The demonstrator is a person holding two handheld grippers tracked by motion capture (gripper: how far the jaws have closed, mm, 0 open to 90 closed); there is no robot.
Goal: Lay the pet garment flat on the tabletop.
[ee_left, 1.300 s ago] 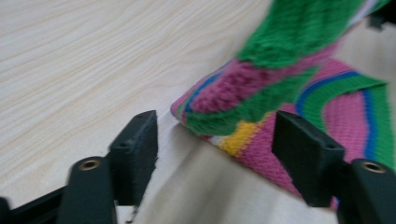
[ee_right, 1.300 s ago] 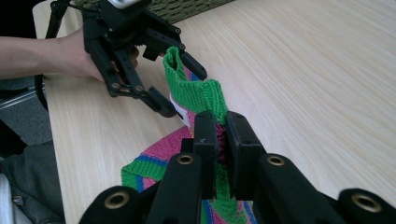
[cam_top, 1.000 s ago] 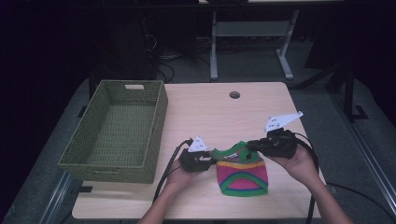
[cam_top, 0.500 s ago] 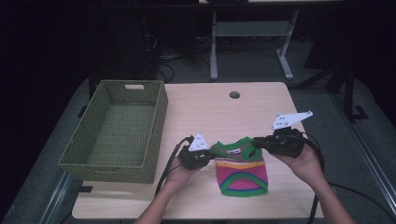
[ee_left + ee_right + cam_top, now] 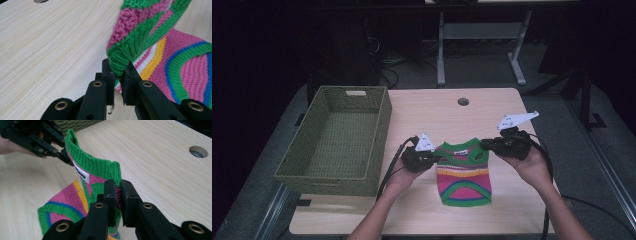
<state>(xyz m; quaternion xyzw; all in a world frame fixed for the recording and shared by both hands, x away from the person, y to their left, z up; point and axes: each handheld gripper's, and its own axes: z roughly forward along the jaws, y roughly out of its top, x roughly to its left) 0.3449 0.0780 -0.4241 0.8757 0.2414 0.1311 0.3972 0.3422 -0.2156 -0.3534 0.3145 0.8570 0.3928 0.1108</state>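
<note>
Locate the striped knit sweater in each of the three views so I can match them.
High view: knit sweater low centre, between both grippers.
Left gripper view: upper right, its green hem pinched in that gripper's jaws.
Right gripper view: centre left, its green collar raised.
Shared landmark: round table hole, top left in left gripper view, right in right gripper view.

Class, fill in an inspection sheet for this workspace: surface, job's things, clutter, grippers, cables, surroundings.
Surface: pale wooden table with a round hole.
Job's things: striped knit sweater, top edge lifted, lower part lying on the table; green woven basket at the left, nothing seen inside.
Clutter: nothing seen.
Grippers: left gripper shut on the sweater's edge; right gripper shut on its collar.
Cables: black cable trailing from the left gripper; another from the right.
Surroundings: dark room, grey floor, desk frame behind.
</note>
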